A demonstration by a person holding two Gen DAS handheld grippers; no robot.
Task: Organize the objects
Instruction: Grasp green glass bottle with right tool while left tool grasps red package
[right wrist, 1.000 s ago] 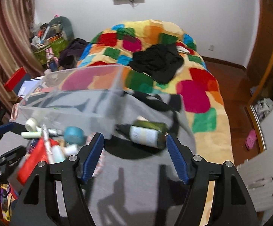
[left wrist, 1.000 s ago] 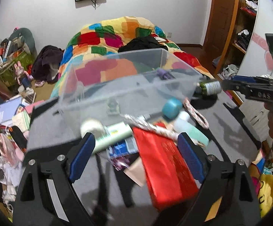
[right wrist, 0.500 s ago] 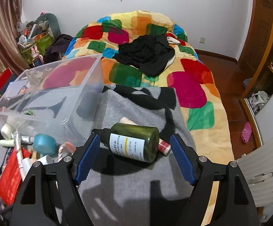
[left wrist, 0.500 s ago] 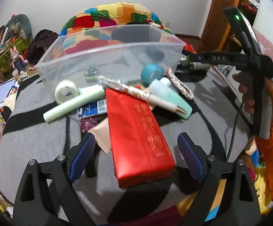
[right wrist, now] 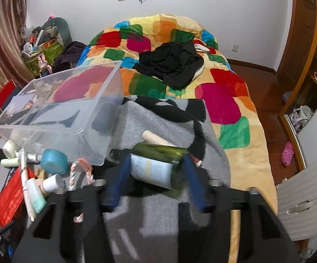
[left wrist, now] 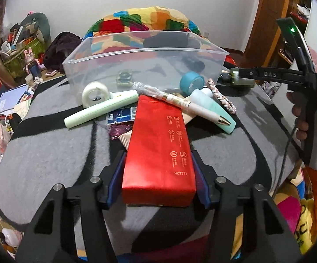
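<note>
Red wrapping covers the long box point(left wrist: 159, 151) that lies lengthwise between the pads of the left gripper point(left wrist: 158, 175). Its jaws have just been closing and now press both long sides near the box's near end. The far end still rests among the pile: a pen point(left wrist: 180, 103) lies across it, and a green tube point(left wrist: 101, 109) and a tape roll point(left wrist: 95, 94) lie just beside it.

Risk 1: the grip sits at one end. On lifting, the far end is likely to droop and the box may pivot out of the pads. The glossy wrap may add to the slip.

Risk 2: the pen lying across the box is likely to roll off the grey blanket point(left wrist: 49, 149) when the box rises.

Green glass forms the bottle point(right wrist: 156, 164), which lies on its side just beside the clear bin point(right wrist: 71, 114). The right gripper point(right wrist: 154, 175) has just been closing and clamps the bottle across its labelled body.

Risk 3: the round glass may rotate or slide between the pads, since the neck end overhangs on one side.

Risk 4: both loads go toward the same bin, so the two grippers may collide at its rim.
</note>
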